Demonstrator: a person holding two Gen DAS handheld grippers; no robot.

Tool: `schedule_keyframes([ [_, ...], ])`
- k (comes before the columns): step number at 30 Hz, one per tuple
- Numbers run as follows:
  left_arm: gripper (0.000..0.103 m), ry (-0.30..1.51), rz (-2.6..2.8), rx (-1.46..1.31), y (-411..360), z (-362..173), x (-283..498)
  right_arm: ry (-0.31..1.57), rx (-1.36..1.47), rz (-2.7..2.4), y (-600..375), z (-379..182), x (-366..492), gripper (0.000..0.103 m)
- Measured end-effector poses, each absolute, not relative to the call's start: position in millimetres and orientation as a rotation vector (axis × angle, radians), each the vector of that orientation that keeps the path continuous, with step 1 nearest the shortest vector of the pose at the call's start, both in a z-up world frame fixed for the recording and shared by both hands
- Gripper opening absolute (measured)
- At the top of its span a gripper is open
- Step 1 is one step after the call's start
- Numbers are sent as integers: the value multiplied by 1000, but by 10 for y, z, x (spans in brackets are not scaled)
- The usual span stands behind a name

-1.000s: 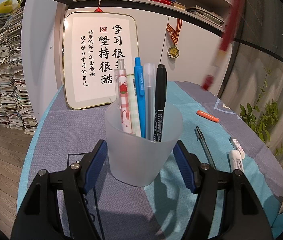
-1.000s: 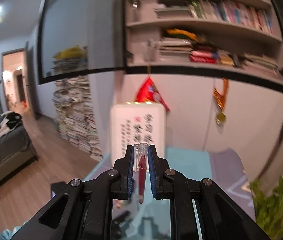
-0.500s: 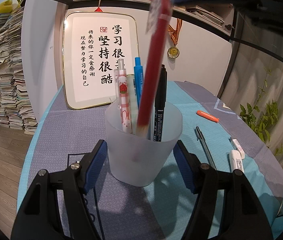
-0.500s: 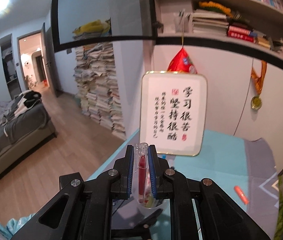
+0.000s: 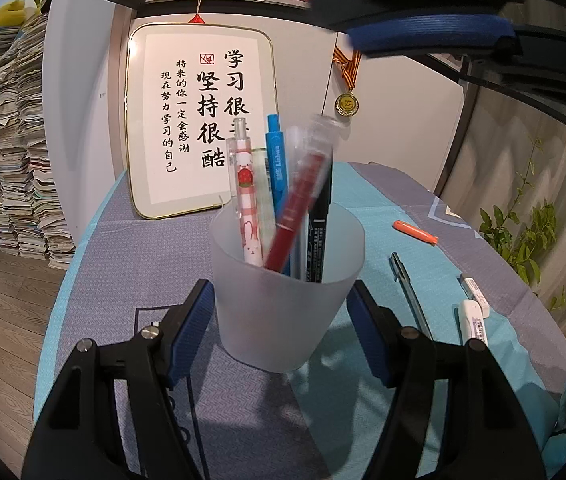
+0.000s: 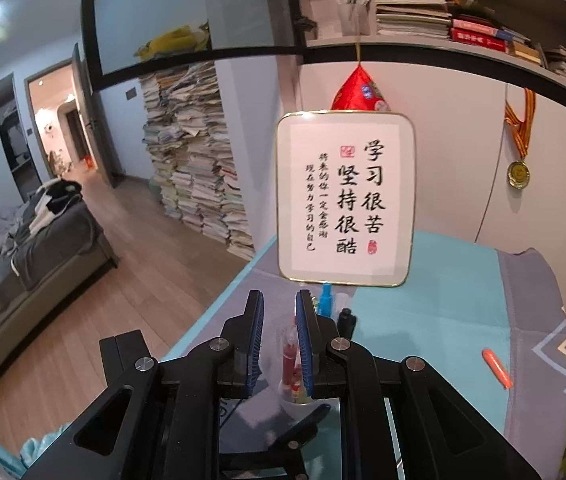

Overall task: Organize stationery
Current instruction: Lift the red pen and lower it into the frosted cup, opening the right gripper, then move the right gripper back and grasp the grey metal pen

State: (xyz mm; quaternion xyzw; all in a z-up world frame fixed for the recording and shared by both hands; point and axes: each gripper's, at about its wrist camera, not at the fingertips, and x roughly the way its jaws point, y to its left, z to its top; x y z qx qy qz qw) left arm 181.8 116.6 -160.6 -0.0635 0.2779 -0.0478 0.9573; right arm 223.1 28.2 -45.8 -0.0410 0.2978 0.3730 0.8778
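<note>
A frosted plastic cup (image 5: 287, 300) stands on the blue-grey cloth, between the fingers of my left gripper (image 5: 281, 334), which is open around it with small gaps at both sides. The cup holds several pens, among them a red pen (image 5: 297, 208) that leans loose in it. My right gripper (image 6: 279, 340) hovers above the cup, open and empty; its blue pad (image 5: 431, 36) shows at the top of the left wrist view. The red pen (image 6: 289, 360) shows below its fingers in the right wrist view.
On the cloth right of the cup lie an orange cap (image 5: 415, 234), a dark pen (image 5: 409, 292) and two white erasers (image 5: 473, 316). A framed calligraphy board (image 5: 199, 120) leans on the wall behind. A plant (image 5: 523, 236) stands at the right edge.
My right gripper came over the cup, lowered the red pen into it and opened. The red pen now leans loose in the cup. The left gripper has not moved.
</note>
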Motion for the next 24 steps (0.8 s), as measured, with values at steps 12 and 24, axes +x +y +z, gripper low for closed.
schedule_keyframes([
  [12,67,564,-97,-128,1166,-1612,1823,870,-26,417,-468,-962,2812,16],
  [24,67,568,-96,-128,1154,-1604,1839,1126,46,363,-616,-1756,3218,16],
])
